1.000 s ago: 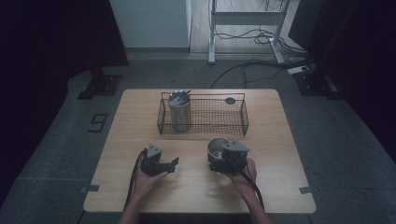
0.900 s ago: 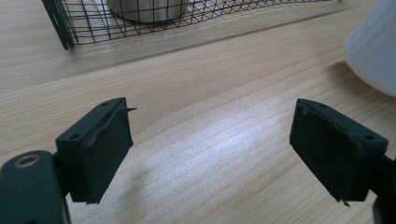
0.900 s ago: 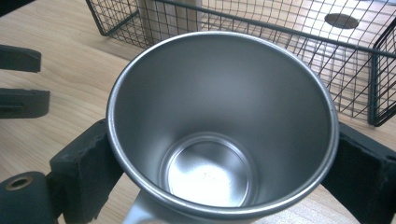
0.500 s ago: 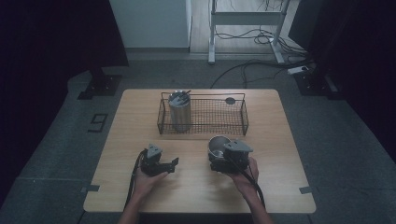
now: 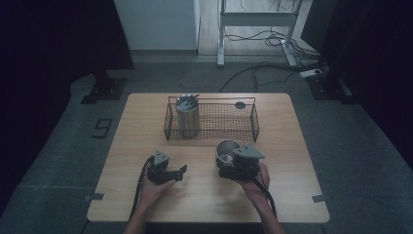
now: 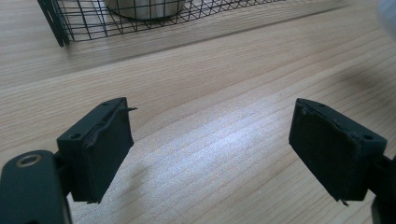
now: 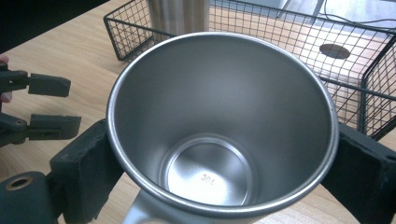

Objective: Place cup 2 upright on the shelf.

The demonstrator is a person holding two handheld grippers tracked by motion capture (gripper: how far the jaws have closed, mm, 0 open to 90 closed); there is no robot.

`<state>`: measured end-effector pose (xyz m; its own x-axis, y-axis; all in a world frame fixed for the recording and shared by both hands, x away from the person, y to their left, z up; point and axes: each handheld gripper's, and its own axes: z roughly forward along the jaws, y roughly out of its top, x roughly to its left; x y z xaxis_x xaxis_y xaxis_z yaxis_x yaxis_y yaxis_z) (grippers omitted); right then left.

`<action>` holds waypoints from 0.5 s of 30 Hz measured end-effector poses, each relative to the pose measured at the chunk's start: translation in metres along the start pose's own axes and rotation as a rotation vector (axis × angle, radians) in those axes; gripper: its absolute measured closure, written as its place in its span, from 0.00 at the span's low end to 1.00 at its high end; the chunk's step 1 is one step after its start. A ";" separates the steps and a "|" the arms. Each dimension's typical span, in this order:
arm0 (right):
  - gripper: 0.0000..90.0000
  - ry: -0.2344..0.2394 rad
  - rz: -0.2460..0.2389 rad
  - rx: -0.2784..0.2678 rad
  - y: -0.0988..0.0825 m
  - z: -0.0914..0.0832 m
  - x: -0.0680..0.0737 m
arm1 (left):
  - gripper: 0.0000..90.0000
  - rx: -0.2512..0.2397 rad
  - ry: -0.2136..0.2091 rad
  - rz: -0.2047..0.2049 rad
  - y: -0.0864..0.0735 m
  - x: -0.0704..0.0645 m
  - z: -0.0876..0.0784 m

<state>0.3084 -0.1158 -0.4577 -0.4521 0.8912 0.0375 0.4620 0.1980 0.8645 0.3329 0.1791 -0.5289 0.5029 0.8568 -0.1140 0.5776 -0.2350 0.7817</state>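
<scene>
Steel cup sits clamped between the right gripper jaws, one black pad on each side of its wall, mouth open toward that gripper's camera, "304" stamped on the bottom. Ahead of those jaws: wire basket, its near rim close beyond the cup lip, a second steel cup standing upright in its left end, rest of the basket floor bare. Left gripper lies off to the side of the cup, well apart from it; its jaws stand apart with nothing between them and have just been closing a little. Bare wood between and ahead of the left jaws up to the basket's corner. Table is light wood, with open board around both hands to the near and side edges. Beyond the far edge: dark grey floor, cables, a metal stand.
</scene>
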 end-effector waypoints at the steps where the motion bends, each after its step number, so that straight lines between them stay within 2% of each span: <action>1: 0.08 -0.003 0.000 -0.003 0.001 0.000 0.000 | 0.15 -0.001 0.000 0.000 0.000 0.000 0.000; 15: 0.08 -0.008 0.003 -0.009 0.006 -0.002 -0.005 | 0.15 0.000 -0.002 -0.003 -0.001 0.000 0.000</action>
<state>0.3116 -0.1200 -0.4516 -0.4444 0.8951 0.0356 0.4564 0.1920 0.8688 0.3326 0.1797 -0.5297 0.5023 0.8566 -0.1179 0.5795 -0.2324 0.7811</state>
